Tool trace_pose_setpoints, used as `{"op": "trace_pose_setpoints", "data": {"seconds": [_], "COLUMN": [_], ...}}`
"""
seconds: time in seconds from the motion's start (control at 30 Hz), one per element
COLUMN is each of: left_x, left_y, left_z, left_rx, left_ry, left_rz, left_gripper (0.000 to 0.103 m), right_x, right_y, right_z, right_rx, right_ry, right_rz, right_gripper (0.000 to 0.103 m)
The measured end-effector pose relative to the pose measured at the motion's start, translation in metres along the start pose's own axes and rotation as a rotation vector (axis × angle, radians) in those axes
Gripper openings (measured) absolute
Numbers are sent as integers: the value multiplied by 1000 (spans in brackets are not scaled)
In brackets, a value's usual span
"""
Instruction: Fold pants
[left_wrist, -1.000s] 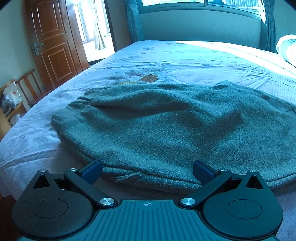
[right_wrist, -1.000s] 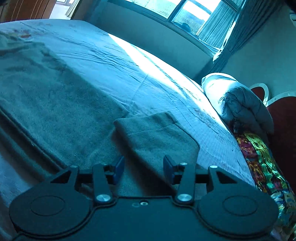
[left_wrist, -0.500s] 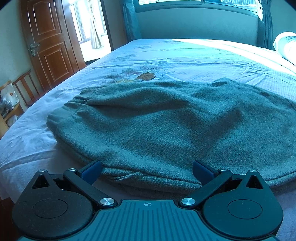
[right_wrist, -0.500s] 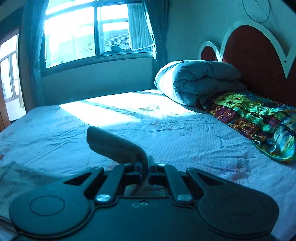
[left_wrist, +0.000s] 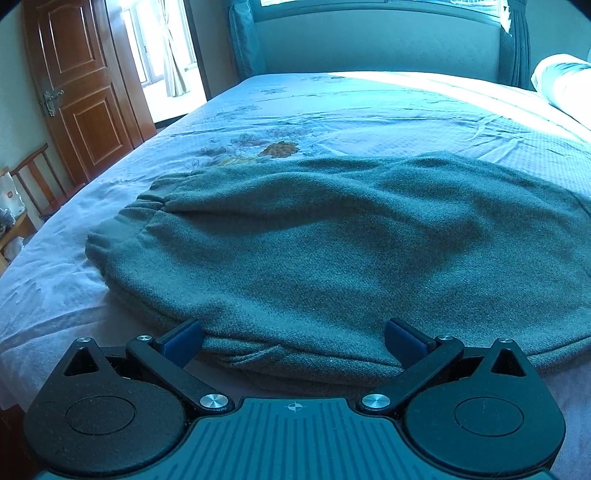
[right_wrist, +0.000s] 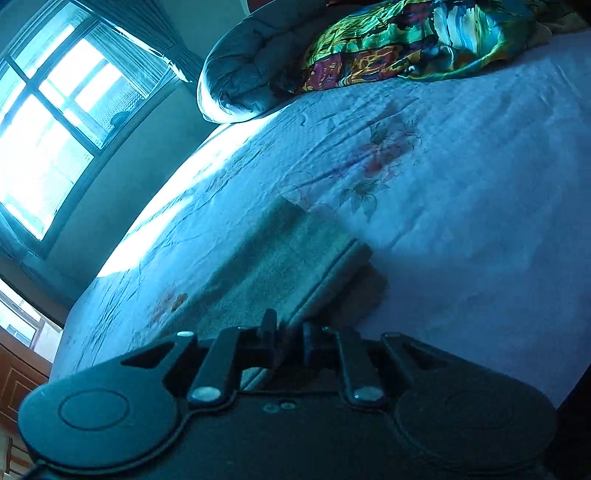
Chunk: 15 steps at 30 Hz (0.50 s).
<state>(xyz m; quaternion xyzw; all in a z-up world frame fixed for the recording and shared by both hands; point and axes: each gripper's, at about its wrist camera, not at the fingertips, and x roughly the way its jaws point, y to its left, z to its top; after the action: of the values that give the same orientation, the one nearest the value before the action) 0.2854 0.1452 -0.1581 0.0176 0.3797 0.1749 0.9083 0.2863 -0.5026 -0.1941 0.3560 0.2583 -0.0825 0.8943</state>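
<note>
Grey-green pants (left_wrist: 314, 251) lie spread on the bed, with the gathered waistband (left_wrist: 147, 206) at the left. My left gripper (left_wrist: 293, 332) is open and wide, its blue fingertips at the pants' near folded edge, touching nothing between them. In the right wrist view, my right gripper (right_wrist: 290, 328) is rolled to one side. The end of a pant leg (right_wrist: 295, 258) is pinched between its nearly shut jaws, which are opening slightly. The leg sticks out ahead of the fingers, above the sheet.
The pale floral bed sheet (right_wrist: 461, 203) stretches around the pants. A rolled grey duvet (right_wrist: 240, 74) and a colourful cloth (right_wrist: 406, 40) lie at the head of the bed. A window (right_wrist: 44, 122) is behind. A wooden door (left_wrist: 81, 81) and a chair (left_wrist: 33, 181) stand left of the bed.
My right gripper closed on the pant leg's end, lifted it off the bed and swung across while rolling over. The left gripper has stayed put, open.
</note>
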Motion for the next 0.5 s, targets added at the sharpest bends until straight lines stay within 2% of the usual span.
{"op": "trace_pose_setpoints", "data": {"seconds": [0.1, 0.2, 0.27, 0.33, 0.43, 0.47, 0.5], "left_x": [0, 0, 0, 0, 0, 0, 0], "left_y": [-2, -2, -2, -2, -3, -3, -2], "left_z": [-1, -1, -1, -1, -3, -4, -5], "left_rx": [4, 5, 11, 7, 0, -2, -2], "left_ry": [-6, -4, -4, -5, -14, -18, -20], "left_rz": [8, 4, 3, 2, 5, 6, 5], "left_gripper": [103, 103, 103, 103, 103, 103, 103], "right_x": [-3, -25, -41, -50, -34, -18, -5], "right_y": [14, 46, 60, 61, 31, 11, -10], "right_z": [7, 23, 34, 37, 23, 15, 6], "right_rx": [-60, -148, -142, -115, -57, -7, 72], "right_ry": [-10, -105, -159, -184, -135, -54, 25], "right_rz": [-19, 82, 155, 177, 98, 7, -35], "right_gripper": [0, 0, 0, 0, 0, 0, 0]}}
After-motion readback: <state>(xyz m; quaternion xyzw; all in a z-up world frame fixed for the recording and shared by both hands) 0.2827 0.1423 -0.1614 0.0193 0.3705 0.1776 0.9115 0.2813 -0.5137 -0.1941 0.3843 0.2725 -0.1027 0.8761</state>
